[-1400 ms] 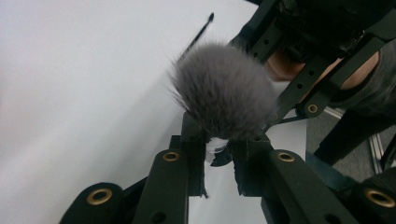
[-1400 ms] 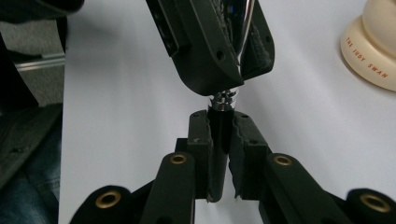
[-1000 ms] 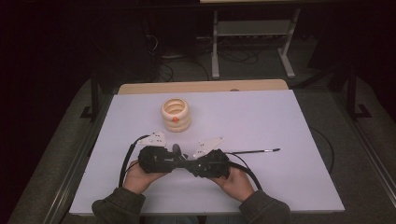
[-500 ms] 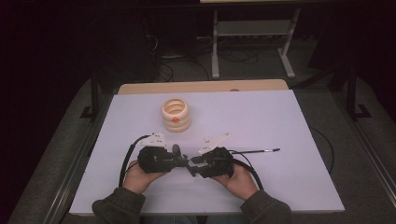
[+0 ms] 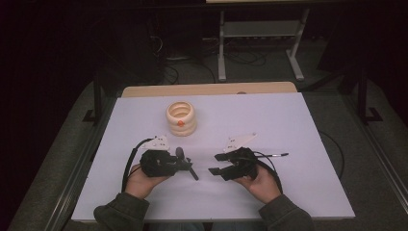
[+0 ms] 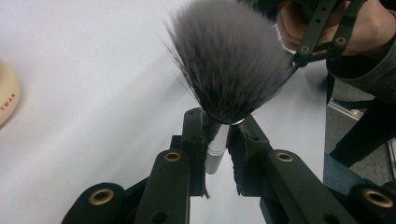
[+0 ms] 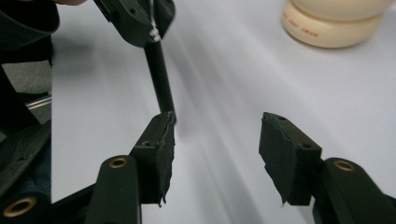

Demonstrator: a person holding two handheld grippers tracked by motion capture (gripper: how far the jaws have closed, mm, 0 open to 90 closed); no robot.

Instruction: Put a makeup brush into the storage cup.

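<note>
Left tool [image 6: 217, 135] is clamped on the brush [image 6: 229, 70] just below its bristles, right tool [image 7: 217, 140] gapes empty beside the handle, so the handover looks done, with the holder [image 5: 181, 117] across the worktop [image 5: 288, 120] probably next.

Brush [image 6: 229, 65]: soft, fine grey bristles paling at the tips, set in a shiny metal-looking ferrule; handle [image 7: 159, 79] smooth black with a dull sheen. Left gripper [image 6: 217, 140] and right gripper [image 7: 217, 149]: matt black, plastic-looking arms with brass-coloured rivets; jaw pads [image 7: 287, 156] matt, rubbery, ragged at the edges (worn or roughly cut, cannot tell). Table [image 5: 288, 120]: smooth, matt pale sheet over a wood-look board. Ringed pot [image 5: 181, 117]: cream, smooth, slightly glossy.
</note>
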